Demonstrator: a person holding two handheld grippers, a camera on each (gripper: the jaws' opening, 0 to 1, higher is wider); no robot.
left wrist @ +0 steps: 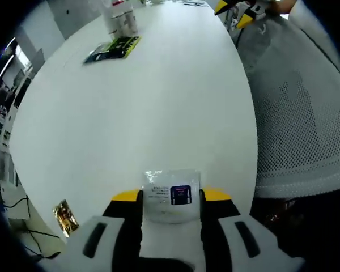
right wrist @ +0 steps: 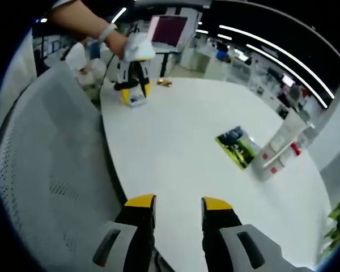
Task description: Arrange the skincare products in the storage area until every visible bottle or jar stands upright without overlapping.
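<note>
Left gripper (left wrist: 171, 195) gripping white box (left wrist: 171, 202), apparently near table (left wrist: 158, 113) edge

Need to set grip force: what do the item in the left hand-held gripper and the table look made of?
The white box in the left hand-held gripper looks like glossy printed card or thin plastic: flat faces, small print, slight sheen. The table looks like smooth white laminate, faintly reflective; its core cannot be told.

The right hand-held gripper (right wrist: 178, 205) rises at 6 o'clock, jaws parted over the white bench (right wrist: 187, 147). At 11 o'clock the left hand-held gripper (right wrist: 134, 93) clamps a small white box (right wrist: 137, 101). At 3 o'clock, white bottles (right wrist: 279, 153) stand beside a green packet (right wrist: 238, 147).
</note>
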